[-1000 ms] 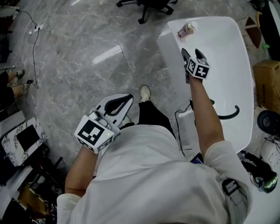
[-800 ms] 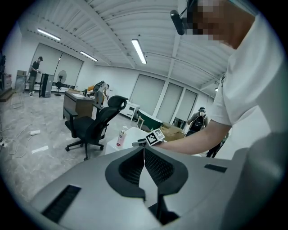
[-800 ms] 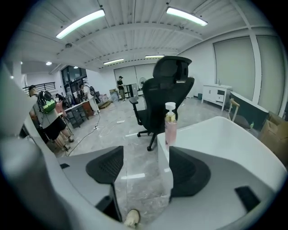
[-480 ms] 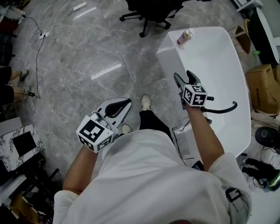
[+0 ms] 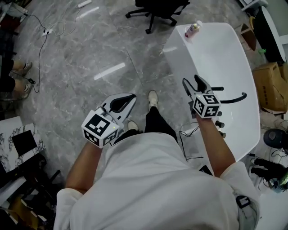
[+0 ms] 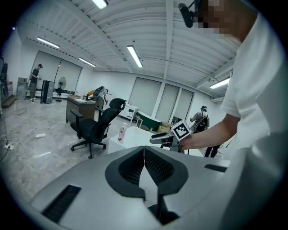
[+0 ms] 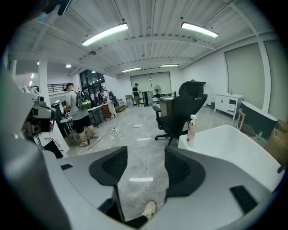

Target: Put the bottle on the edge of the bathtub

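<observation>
A pink bottle with a white pump stands upright on the far corner rim of the white bathtub. My right gripper hovers over the tub's near left rim, well short of the bottle. Its jaws are closing, still apart, with nothing between them. In the right gripper view the gripper frames bare floor, with the bottle ahead to the right. My left gripper hangs over the floor with its jaws pressed together and empty. The left gripper view shows its jaws shut and the bottle far off.
A black office chair stands on the grey marble floor just beyond the tub. A black curved faucet sits on the tub's near end. Cardboard boxes lie to the right and cables at far left. People stand in the background.
My right gripper has drawn back from the bottle toward my body along the tub's left rim, and its jaws have narrowed. The left gripper has hardly moved.
</observation>
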Demonstrator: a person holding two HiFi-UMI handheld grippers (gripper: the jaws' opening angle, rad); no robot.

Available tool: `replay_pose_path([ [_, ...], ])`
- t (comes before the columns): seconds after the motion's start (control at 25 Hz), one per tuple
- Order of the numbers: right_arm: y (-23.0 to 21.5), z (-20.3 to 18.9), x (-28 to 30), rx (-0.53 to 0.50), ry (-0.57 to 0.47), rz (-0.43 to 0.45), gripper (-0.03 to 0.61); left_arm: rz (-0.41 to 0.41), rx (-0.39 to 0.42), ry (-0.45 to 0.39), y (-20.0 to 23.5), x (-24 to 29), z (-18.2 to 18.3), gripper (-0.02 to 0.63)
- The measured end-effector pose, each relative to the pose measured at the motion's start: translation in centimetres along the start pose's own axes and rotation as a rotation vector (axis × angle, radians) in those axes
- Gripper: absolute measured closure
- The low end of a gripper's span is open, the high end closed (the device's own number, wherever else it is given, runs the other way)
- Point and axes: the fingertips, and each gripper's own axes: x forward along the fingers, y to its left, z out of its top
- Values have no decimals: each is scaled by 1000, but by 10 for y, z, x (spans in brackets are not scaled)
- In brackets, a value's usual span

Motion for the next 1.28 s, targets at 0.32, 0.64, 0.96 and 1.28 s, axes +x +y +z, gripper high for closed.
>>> replay_pose_path([
  [0.32, 59, -12, -47, -10, -43, 50, 365, -20, -41, -8, -24, -17, -15, 595],
  [0.64, 101, -4, -74, -72, -85, 101, 556, -51, -38, -2, -47, -25, -29, 595],
  [0.96, 127, -3, -99, -121, -71, 155, 569, -44, -34, -17, -59, -37, -36, 595],
  [1.28, 155, -2, -105, -155, -64, 213, 571, -17, -43, -26, -61, -56, -46, 595],
])
